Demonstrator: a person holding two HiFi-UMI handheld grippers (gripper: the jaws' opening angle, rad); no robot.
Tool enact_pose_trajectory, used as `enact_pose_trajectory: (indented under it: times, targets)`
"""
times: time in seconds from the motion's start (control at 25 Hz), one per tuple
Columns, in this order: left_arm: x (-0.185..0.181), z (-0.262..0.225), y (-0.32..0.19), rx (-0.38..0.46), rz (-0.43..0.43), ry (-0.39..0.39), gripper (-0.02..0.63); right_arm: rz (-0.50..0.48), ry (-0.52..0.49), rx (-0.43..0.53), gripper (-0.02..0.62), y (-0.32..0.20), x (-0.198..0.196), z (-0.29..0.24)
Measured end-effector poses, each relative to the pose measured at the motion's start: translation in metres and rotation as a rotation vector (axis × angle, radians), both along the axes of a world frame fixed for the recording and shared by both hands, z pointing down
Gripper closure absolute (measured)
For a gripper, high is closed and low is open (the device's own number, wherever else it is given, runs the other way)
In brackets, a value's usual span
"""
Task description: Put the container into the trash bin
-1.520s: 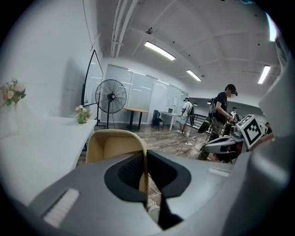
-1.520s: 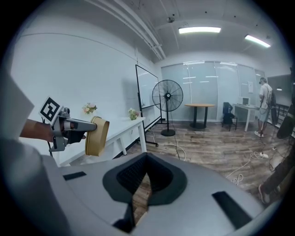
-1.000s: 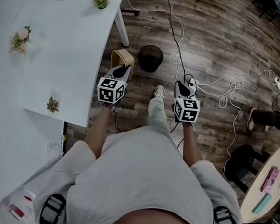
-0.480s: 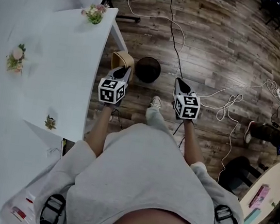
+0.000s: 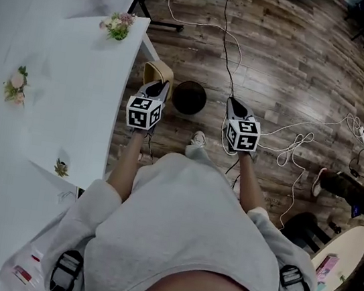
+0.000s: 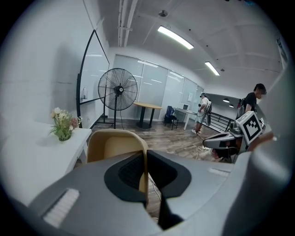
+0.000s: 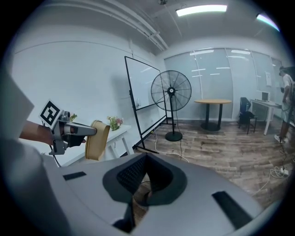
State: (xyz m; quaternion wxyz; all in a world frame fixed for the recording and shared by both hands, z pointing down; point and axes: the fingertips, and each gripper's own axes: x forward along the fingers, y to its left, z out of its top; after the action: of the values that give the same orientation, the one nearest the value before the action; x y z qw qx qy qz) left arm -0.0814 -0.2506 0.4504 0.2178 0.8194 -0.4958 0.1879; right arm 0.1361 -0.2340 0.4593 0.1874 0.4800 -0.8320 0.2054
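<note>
left claw (image 5: pixel 160 85) still clamps the container (image 5: pixel 155 71), right claw (image 5: pixel 233 102) shut empty, trash bin (image 5: pixel 189 98) now closer.

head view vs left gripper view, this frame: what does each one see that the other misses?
Head view only: the bin on the floor, the cables and the person's torso.
Left gripper view only: the fan, the ceiling lights, people in the background, and the left gripper with its jaws shut on the container wall.
Both: the container, the flowers, the white table and the right gripper.
</note>
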Motion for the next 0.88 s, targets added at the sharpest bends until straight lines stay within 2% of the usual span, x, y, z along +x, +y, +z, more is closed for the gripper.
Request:
enact_pose_trajectory:
  times: [0.4, 0.88]
  targets:
    - [0.004, 0.015, -0.030, -0.031, -0.001, -0.021, 0.577, -0.039, -0.003, -0.036, 0.581, -0.034, -0.001, 0.016]
    - [0.015, 0.035, -0.033, -0.070, 0.067, -0.029, 0.578, -0.010, -0.007, -0.083, 0.581, -0.025, -0.001, 0.036]
